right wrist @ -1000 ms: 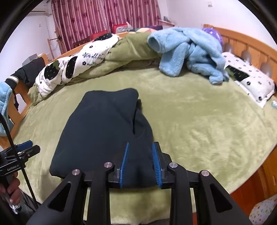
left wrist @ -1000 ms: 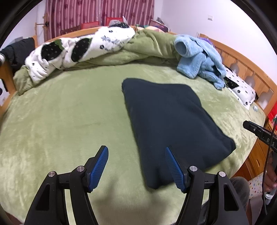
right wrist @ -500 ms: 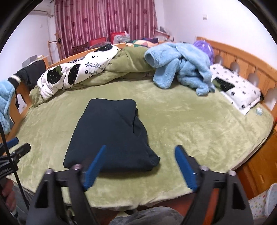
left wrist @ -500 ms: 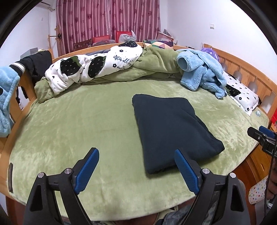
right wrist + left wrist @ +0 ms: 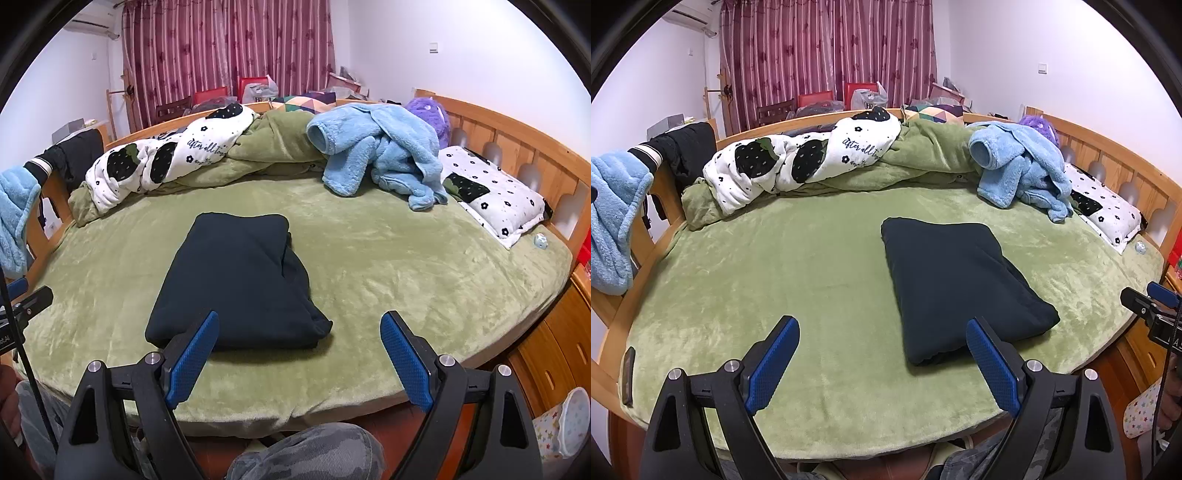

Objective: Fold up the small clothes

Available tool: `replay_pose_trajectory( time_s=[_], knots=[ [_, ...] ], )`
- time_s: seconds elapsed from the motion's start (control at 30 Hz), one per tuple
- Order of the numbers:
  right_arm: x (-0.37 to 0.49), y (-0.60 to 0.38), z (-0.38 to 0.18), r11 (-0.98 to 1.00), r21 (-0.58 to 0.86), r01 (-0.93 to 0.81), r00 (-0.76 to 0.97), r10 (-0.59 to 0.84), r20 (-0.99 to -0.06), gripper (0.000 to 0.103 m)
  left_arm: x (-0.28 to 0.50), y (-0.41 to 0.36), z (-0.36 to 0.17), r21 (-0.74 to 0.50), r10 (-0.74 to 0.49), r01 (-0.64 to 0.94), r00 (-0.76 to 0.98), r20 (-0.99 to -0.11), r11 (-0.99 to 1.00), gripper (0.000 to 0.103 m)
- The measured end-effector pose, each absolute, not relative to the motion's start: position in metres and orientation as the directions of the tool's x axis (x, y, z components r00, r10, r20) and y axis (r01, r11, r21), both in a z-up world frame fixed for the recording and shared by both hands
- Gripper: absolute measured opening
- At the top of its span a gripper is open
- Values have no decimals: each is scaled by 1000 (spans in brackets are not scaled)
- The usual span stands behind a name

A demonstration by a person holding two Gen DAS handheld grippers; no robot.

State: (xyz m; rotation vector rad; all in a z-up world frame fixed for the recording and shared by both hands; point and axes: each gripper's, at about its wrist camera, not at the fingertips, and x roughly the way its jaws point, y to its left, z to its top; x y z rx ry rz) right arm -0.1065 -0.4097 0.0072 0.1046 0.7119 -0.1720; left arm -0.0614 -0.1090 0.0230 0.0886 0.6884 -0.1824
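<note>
A dark navy garment (image 5: 955, 280) lies folded in a flat rectangle on the green bed cover (image 5: 775, 273). It also shows in the right wrist view (image 5: 240, 280). My left gripper (image 5: 882, 363) is open and empty, held back over the bed's near edge, with the garment ahead and to the right. My right gripper (image 5: 299, 360) is open and empty, also back at the near edge, with the garment just ahead and to the left. The right gripper's tip shows at the right edge of the left wrist view (image 5: 1148, 302).
A light blue fleece garment (image 5: 380, 158) lies heaped at the far right of the bed. A white strawberry-print blanket (image 5: 801, 162) and green duvet (image 5: 923, 155) are bunched along the far side. A patterned pillow (image 5: 491, 188) lies by the wooden headboard (image 5: 517, 140). Another blue garment (image 5: 613, 214) hangs left.
My right gripper has let go of the navy garment and opened wide. Both grippers have drawn back from the garment to the near edge of the bed.
</note>
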Motion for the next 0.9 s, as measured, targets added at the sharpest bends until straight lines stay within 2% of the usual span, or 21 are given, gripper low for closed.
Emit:
replay_pose_trajectory(
  time_s=[0.9],
  knots=[
    [-116,-410,15,980,46,194,750,-118,-651,88,-72,-109,27,18,-142,197,764,-630,980,92]
  ],
)
